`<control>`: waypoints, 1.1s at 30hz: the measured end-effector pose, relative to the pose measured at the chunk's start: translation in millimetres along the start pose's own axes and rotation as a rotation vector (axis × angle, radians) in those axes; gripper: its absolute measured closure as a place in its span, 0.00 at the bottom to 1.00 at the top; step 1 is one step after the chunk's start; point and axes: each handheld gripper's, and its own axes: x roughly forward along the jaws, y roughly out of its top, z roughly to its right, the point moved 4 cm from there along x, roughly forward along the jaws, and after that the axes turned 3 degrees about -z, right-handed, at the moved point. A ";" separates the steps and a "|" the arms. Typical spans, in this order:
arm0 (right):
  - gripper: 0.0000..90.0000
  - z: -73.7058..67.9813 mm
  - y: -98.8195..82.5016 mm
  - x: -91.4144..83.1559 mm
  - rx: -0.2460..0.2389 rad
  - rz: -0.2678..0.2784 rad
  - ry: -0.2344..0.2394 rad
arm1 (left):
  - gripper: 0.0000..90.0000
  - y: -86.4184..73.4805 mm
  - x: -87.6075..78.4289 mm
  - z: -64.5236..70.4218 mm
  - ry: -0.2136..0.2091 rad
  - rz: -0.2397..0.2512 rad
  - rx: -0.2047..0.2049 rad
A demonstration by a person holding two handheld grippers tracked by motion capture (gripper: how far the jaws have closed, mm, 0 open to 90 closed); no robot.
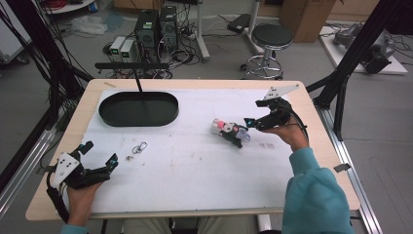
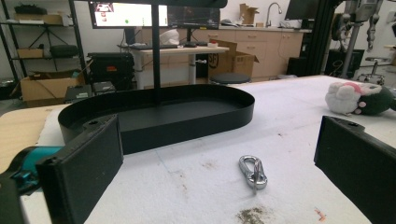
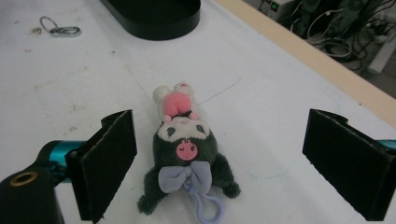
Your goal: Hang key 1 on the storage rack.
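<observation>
A small dark plush toy point(image 1: 230, 131) with a white and pink head, a lilac bow and a lilac loop lies on the white mat right of centre. My right gripper point(image 1: 254, 113) hovers just right of it, open. In the right gripper view the plush toy point(image 3: 185, 148) lies below and between the wide-apart jaws of the right gripper point(image 3: 223, 130), touching neither. A silver carabiner point(image 1: 140, 147) lies left of centre. My left gripper point(image 1: 101, 153) rests open near the front left. In its own view the left gripper point(image 2: 219, 140) is open, with the carabiner point(image 2: 253, 171) on the mat just ahead.
A black oval tray point(image 1: 113, 116) with an upright post sits at the back left of the mat, also seen as the tray point(image 2: 187, 128) beyond the left jaws. A small speck point(image 1: 129, 158) lies beside the carabiner. The wooden table edge point(image 1: 311, 112) runs close on the right.
</observation>
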 end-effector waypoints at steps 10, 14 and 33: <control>0.10 1.9 8.4 29.6 -0.045 -0.123 0.043 | 0.02 0.0 -0.1 0.3 -0.001 0.000 0.001; 0.10 1.7 8.0 40.2 -0.055 -0.163 0.064 | 0.02 0.0 0.0 0.2 -0.001 0.000 0.001; 0.10 6.1 -6.7 82.2 -0.050 -0.313 0.094 | 0.02 0.0 0.1 0.2 0.001 0.000 0.001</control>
